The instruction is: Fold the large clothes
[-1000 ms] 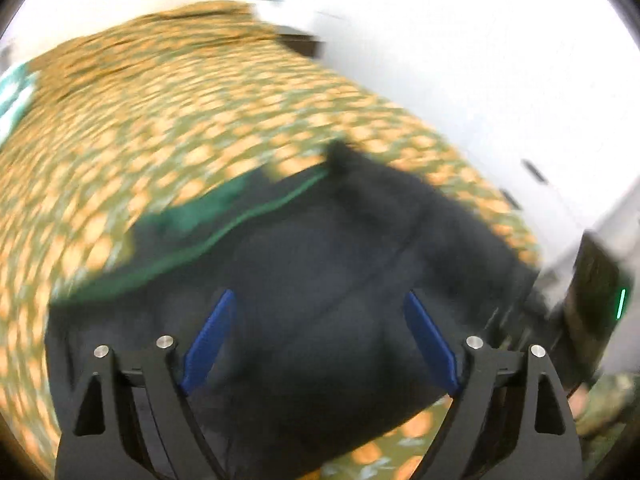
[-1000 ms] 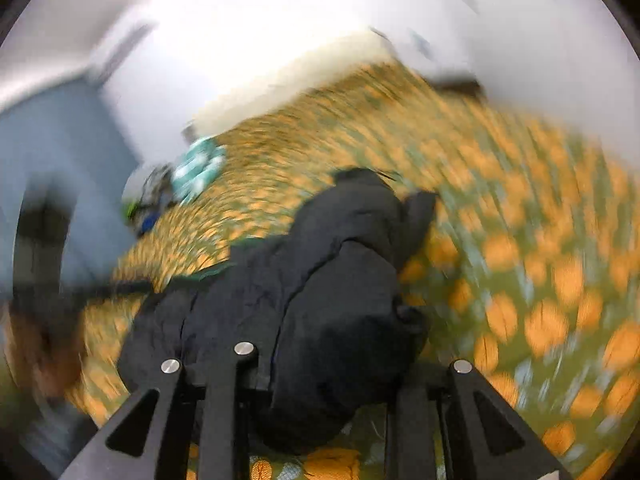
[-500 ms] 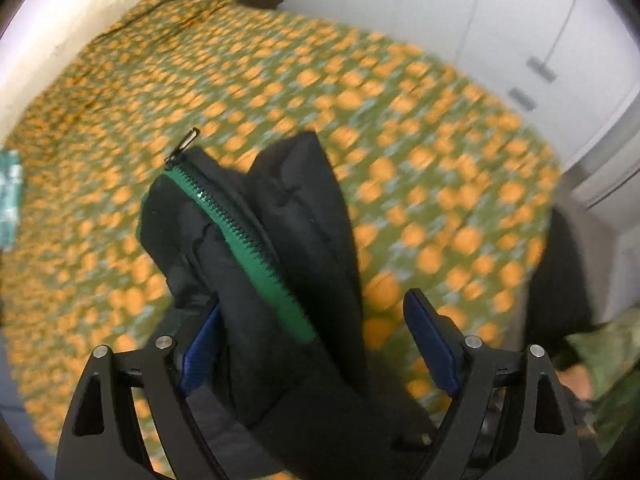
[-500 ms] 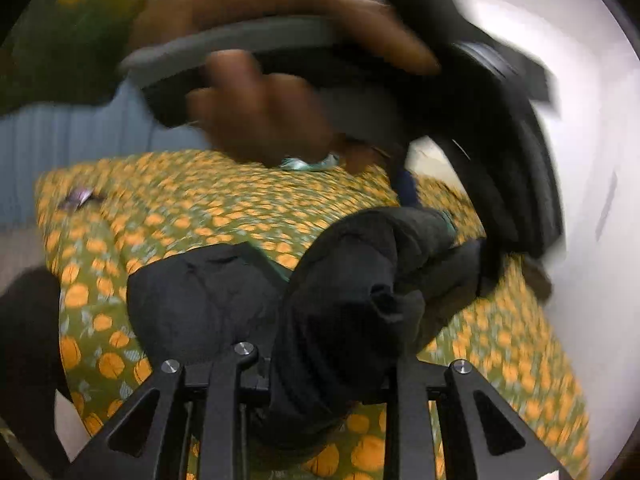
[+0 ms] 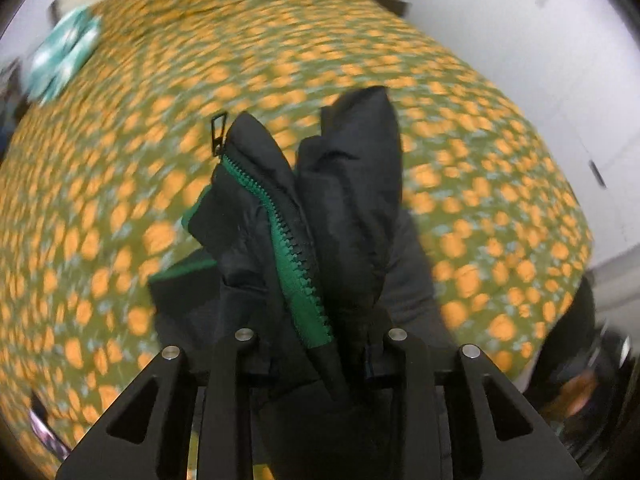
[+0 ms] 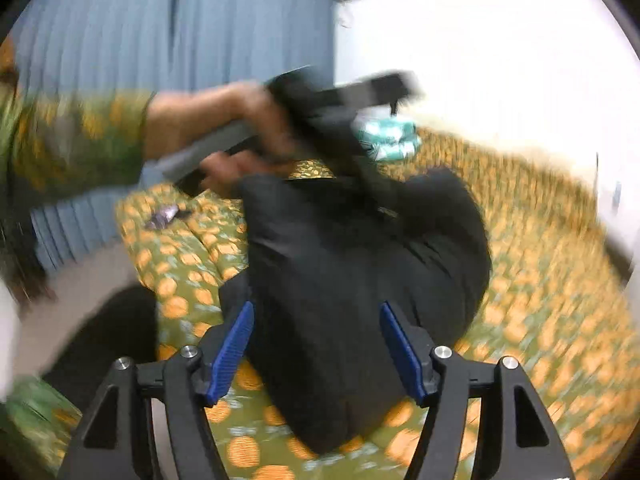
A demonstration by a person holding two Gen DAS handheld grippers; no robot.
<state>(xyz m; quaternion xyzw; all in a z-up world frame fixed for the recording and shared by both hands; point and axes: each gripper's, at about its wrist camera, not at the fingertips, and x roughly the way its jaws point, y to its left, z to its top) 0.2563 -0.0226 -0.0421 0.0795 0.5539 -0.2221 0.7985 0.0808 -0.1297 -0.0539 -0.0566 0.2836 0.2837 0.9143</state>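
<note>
Left wrist view: the black jacket (image 5: 348, 208) is pinched at its green zipper (image 5: 296, 264) edge by the closing left hand-held gripper (image 5: 320, 344), presumably for lifting off the bed (image 5: 120, 184). Before the right hand-held gripper (image 6: 320, 356), whose jaws are opening, the jacket lies between the pads, apparently released.

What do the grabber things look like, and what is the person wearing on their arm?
Both grabbers are black, with triangle-shaped cut-outs in their frames and small round silver bolts on top. The right gripper has ridged bright blue pads on the inside of its jaws. On the left gripper the pads are hidden. The person's sleeve is green with orange blotches, a lot like the bedspread. I see no cables.
</note>
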